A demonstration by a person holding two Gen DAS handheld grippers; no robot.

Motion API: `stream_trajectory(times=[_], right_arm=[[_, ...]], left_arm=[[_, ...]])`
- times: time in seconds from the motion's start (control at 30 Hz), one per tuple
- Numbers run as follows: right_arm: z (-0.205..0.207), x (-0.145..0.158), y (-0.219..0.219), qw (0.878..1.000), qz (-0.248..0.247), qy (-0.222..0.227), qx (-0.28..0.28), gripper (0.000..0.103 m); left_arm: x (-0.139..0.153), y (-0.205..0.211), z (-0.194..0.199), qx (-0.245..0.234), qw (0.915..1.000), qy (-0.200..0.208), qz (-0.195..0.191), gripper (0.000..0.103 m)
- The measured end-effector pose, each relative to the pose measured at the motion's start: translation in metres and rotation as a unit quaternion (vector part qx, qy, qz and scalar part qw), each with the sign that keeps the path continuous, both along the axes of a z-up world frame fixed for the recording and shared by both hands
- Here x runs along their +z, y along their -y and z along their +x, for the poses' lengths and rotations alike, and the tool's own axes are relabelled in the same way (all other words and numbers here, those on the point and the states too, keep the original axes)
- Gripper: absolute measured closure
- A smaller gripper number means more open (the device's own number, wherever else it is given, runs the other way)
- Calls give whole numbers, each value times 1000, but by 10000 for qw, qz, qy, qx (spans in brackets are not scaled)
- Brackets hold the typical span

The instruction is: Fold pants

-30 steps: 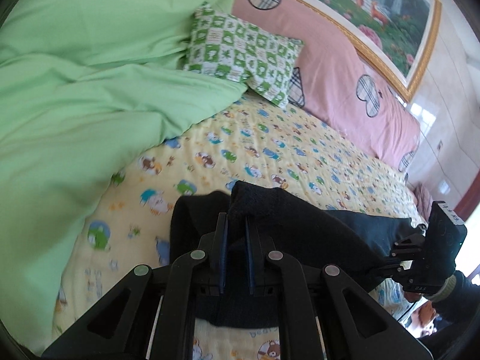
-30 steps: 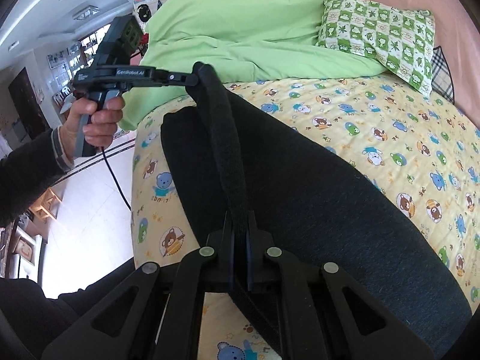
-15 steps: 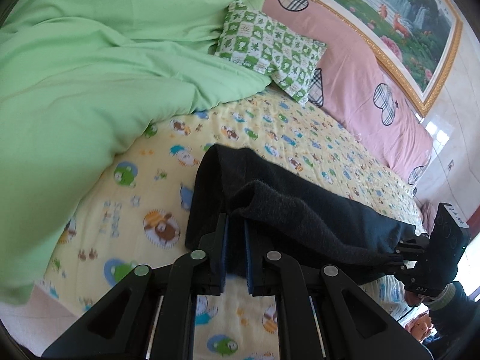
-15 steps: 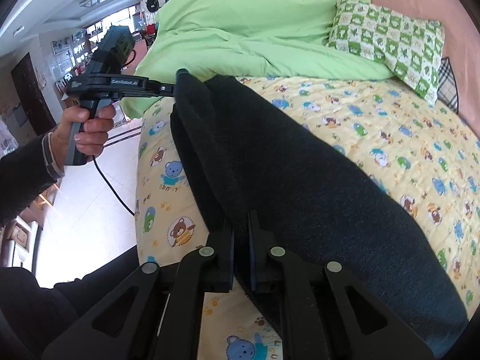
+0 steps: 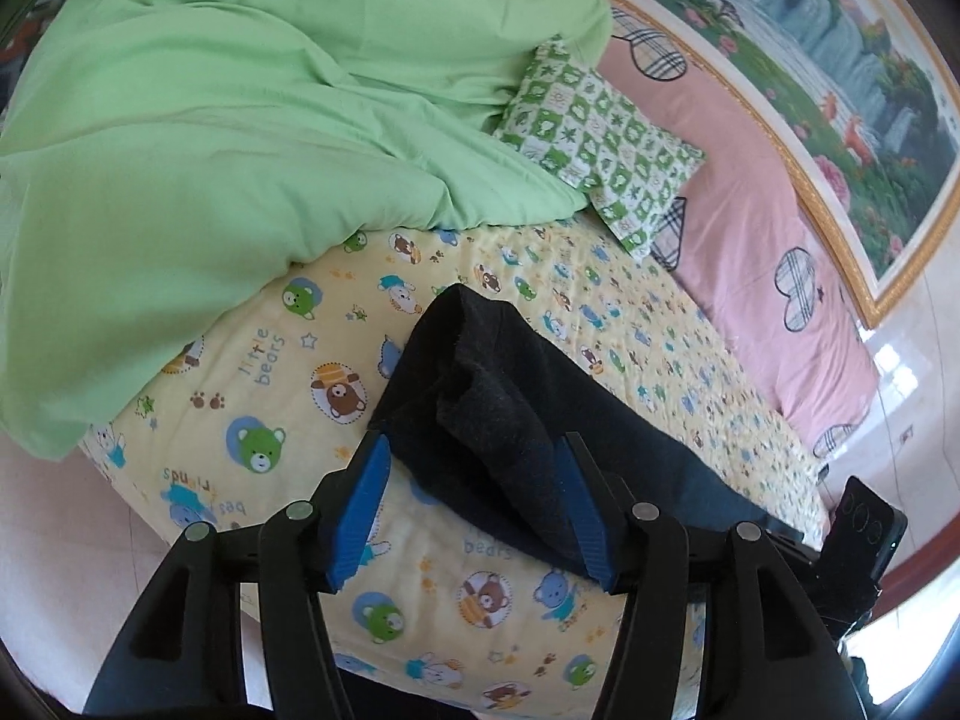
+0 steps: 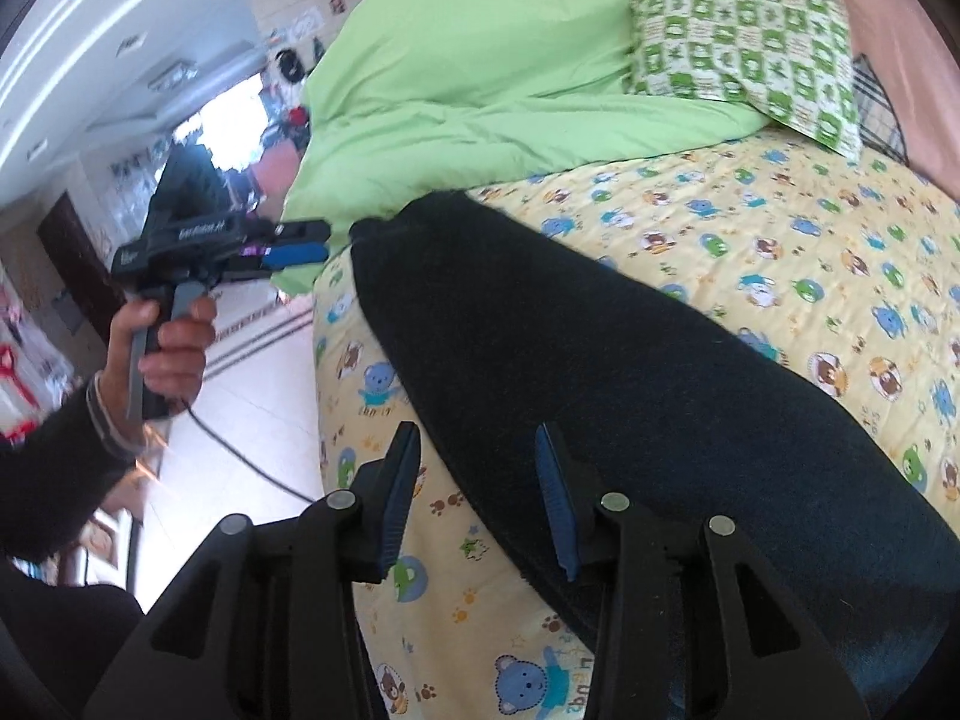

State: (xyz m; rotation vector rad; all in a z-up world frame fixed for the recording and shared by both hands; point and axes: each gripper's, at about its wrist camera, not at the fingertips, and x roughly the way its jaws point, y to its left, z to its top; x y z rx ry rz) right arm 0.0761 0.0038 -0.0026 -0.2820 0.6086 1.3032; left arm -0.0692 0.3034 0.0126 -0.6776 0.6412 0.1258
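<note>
The soft, limp pants [image 5: 540,420], lying on the bed [image 5: 270,396], are released by both wide-open, empty tools, left tool [image 5: 474,510] and right tool [image 6: 474,498]; the doubled edge at 12 o'clock is judged the best hold.

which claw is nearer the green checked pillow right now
Left. The left claw, open, sits at the pants end toward the green checked pillow. The right claw, also open, is at the pants' far end, farther down the bed.

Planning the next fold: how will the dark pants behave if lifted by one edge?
The pants will probably droop, since they lie flat, following the bedsheet. The bunched end suggests thick, soft cloth, likely grippy rather than slippery.
</note>
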Motion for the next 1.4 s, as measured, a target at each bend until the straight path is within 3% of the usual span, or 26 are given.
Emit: stream_trajectory(times=[0.1, 0.4, 0.63, 0.8, 0.93, 1.17, 1.27, 1.4], right_arm=[[10, 4, 8, 9994, 182, -248, -164, 62], [50, 20, 24, 9920, 440, -769, -895, 62], [118, 36, 27, 9750, 617, -1698, -1295, 62], [166, 26, 2, 9673, 35, -2274, -1120, 62], [184, 10, -19, 9652, -718, -2332, -941, 63], [181, -4, -58, 9638, -1645, -2071, -343, 67], [168, -4, -74, 9606, -1915, -2006, 190, 67], [145, -2, -73, 9622, -2146, -1574, 572, 67]], left_arm=[[1, 3, 7, 126, 9997, -115, -144, 34], [-9, 14, 24, 360, 9974, -596, -163, 32], [-23, 9, 32, 409, 9953, -852, -190, 32], [-35, 2, 39, 307, 9949, -923, -276, 32], [-43, 1, 44, 184, 9952, -907, -326, 32], [-45, 3, 56, 82, 9957, -895, -234, 33], [-45, 3, 58, 64, 9957, -895, -224, 33], [-45, 4, 59, 19, 9959, -876, -208, 33]])
